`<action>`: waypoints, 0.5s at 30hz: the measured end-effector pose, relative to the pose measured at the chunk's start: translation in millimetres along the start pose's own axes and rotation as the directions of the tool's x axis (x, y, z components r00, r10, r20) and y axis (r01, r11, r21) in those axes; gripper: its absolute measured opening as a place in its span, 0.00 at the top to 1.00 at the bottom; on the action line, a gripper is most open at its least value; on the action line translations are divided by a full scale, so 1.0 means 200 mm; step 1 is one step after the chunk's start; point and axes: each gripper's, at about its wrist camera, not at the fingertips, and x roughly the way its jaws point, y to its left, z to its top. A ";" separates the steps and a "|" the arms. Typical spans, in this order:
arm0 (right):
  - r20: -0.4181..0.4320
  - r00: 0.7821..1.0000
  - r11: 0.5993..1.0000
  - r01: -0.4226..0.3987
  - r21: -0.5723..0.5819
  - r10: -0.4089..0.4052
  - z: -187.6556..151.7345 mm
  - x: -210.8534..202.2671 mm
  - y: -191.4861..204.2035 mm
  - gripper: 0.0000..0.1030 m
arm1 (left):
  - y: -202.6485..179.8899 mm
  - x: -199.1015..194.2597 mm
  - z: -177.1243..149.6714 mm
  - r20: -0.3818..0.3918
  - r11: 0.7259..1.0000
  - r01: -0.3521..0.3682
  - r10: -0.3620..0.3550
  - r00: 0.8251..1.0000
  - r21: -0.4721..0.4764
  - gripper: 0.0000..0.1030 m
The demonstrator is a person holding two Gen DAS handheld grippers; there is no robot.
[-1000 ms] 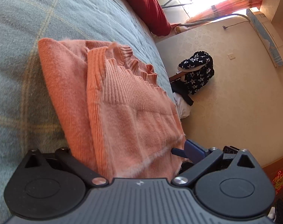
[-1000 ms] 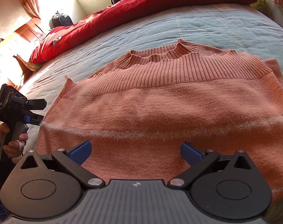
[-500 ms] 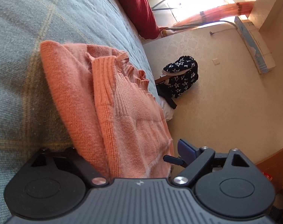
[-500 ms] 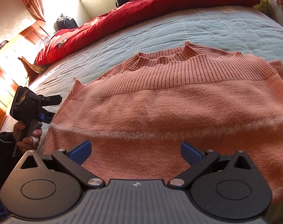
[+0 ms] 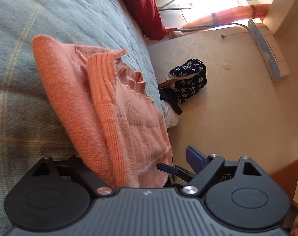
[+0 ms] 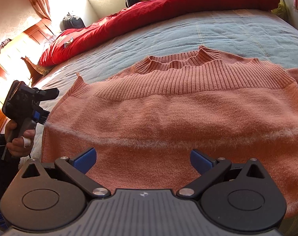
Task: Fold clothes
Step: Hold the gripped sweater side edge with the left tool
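A: How will the sweater (image 6: 174, 118) handle?

B: I'd judge it soft, limp and light, fuzzy enough to cling to itself rather than slide. It lies folded on the grey-blue blanket (image 6: 217, 29) of the bed, ribbed hem and collar toward the red quilt (image 6: 168, 5), with the near edge close to the bed's side.

A: Where would you take it?

B: At the side edges, through all the layers, so that nothing sags out of the fold. A pinch in the middle would only raise a peak.

A: And the grippers?

B: The right gripper (image 6: 143, 160) hovers just above the near part of the sweater with its blue pads wide apart and nothing between them. The left gripper (image 5: 129, 165) is at the sweater's left edge. One of its fingers (image 5: 194, 157) shows clear of the cloth, the other is hidden under the knit, so the edge sits between jaws that don't press on it.

A: What has changed over the last second?

B: In the left view the sweater's edge looks steeper and more bunched, and the visible finger stands further in. The right view is almost unchanged, though the left gripper there has drawn nearer the sweater's corner.
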 end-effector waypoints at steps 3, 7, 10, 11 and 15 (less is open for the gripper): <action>-0.002 1.000 1.000 0.001 0.006 -0.001 0.00 0.01 -0.01 0.00 | 0.14 0.02 -0.02 -0.025 0.993 -0.103 0.102 0.994 -0.052 0.38; -0.007 1.000 1.000 0.000 0.008 0.000 -0.01 0.02 -0.02 0.00 | 0.23 -0.01 -0.03 -0.017 0.988 -0.126 0.125 0.992 -0.093 0.74; 0.000 1.000 1.000 0.002 0.011 -0.002 0.00 0.01 -0.02 0.00 | 0.21 0.00 -0.04 -0.016 0.984 -0.165 0.165 0.986 -0.064 0.76; 0.007 1.000 1.000 -0.001 0.012 0.001 0.00 0.01 -0.02 0.00 | 0.20 0.00 -0.04 -0.012 0.984 -0.169 0.169 0.986 -0.059 0.76; 0.066 0.997 0.999 -0.041 0.017 0.040 0.04 -0.04 -0.01 0.00 | 0.19 0.01 -0.05 -0.007 0.980 -0.193 0.193 0.981 -0.043 0.76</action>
